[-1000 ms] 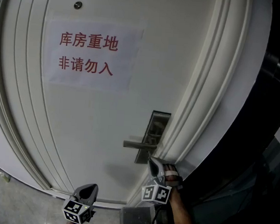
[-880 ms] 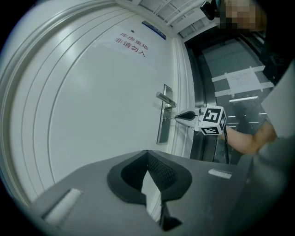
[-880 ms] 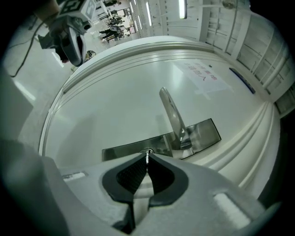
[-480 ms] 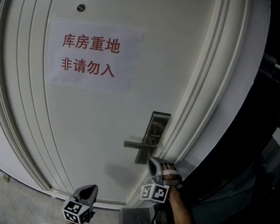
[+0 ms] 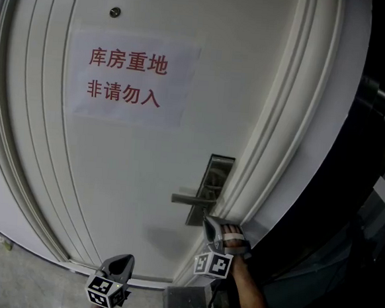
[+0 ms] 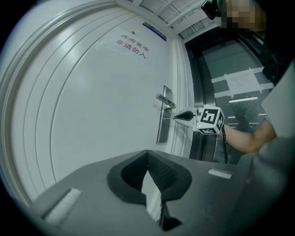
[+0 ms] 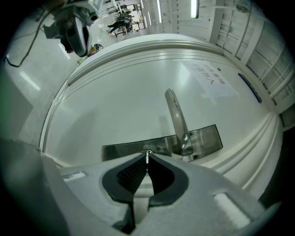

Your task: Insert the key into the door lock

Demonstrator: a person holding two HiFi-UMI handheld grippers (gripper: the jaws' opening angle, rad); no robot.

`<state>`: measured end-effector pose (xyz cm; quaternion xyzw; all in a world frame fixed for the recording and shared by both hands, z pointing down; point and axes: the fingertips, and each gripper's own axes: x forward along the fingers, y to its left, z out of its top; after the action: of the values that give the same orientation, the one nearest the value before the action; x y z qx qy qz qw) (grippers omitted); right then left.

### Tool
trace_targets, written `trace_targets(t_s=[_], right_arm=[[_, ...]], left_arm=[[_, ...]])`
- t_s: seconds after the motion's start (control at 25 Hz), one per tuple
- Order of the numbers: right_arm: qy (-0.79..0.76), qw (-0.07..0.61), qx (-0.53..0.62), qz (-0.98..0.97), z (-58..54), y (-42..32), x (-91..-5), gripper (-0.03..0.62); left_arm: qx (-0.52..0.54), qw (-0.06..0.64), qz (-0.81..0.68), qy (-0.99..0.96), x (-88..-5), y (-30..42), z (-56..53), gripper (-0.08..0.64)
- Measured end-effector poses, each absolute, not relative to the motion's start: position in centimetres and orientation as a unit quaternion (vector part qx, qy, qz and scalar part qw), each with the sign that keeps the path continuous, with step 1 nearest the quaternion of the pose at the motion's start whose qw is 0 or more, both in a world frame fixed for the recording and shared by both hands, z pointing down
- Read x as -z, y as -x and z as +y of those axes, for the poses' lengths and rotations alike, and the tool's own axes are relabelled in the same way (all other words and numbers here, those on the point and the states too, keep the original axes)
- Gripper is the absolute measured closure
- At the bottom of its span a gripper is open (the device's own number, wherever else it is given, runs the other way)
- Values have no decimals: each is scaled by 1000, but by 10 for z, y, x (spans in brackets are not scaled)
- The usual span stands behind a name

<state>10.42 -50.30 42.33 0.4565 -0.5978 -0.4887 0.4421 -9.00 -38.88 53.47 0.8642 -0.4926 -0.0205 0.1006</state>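
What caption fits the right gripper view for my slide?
Right gripper, shut on the key, holds its tip at the lock plate beside the lever handle.

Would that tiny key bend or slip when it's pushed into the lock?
Probably stiff: the key looks like thin metal. It could twist or slip, since the right gripper pinches it only at its very tips. It is likely very light.

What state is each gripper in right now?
Left gripper: closed, empty.
Right gripper: closed on the key, its tip at the lock plate.
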Motion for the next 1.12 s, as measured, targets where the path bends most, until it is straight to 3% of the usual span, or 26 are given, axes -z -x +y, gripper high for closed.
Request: trace_targets(t_s=[1.12], right_arm=[[-447,483,497,-566,-510,-102,-426,578]], left_arm=[[24,102,-497,-861,-535,97,-389,558]])
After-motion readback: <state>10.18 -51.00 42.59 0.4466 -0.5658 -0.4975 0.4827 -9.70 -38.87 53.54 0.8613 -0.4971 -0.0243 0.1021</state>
